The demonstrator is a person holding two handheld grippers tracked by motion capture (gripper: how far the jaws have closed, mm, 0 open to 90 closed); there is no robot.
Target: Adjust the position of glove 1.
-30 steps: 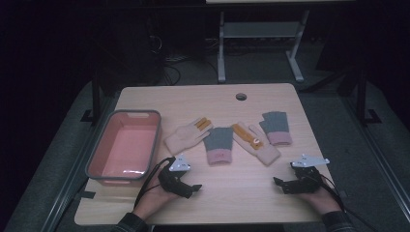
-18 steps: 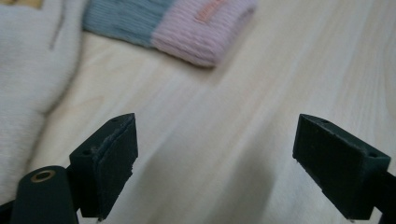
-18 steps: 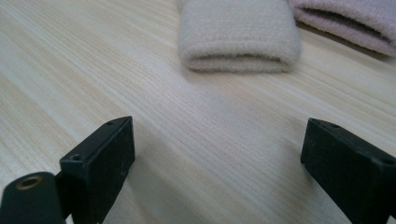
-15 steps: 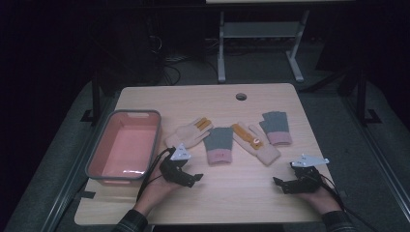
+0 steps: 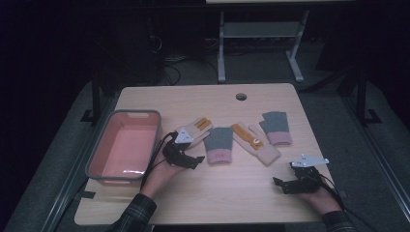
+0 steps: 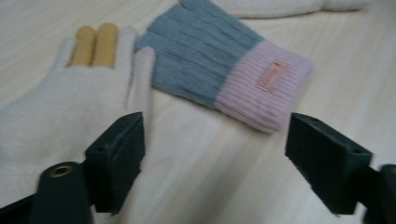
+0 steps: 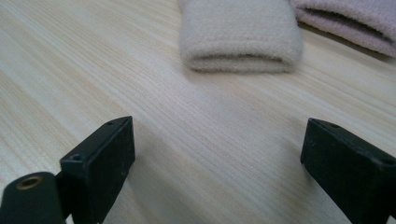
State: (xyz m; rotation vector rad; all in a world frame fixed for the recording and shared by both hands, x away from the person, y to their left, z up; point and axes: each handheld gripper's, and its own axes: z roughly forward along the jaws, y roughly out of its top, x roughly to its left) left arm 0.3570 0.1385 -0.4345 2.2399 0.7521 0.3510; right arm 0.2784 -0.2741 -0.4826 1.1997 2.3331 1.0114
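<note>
Looking from above, I see my left tongs (image 5: 196,159) beside the cream glove (image 5: 194,131). Their own view shows them wide, just narrowing, nothing between; the glove (image 6: 60,107) lies ahead-left, fingers pointing away. Right tongs (image 7: 215,163) gape over bare desk (image 7: 93,70).

Black fingers (image 6: 116,163) — plaid sleeve (image 5: 138,215)

The high view is dim, with dark surroundings and only the desk (image 5: 208,193) lit from above. Both gripper views are bright, softly blurred close up.
</note>
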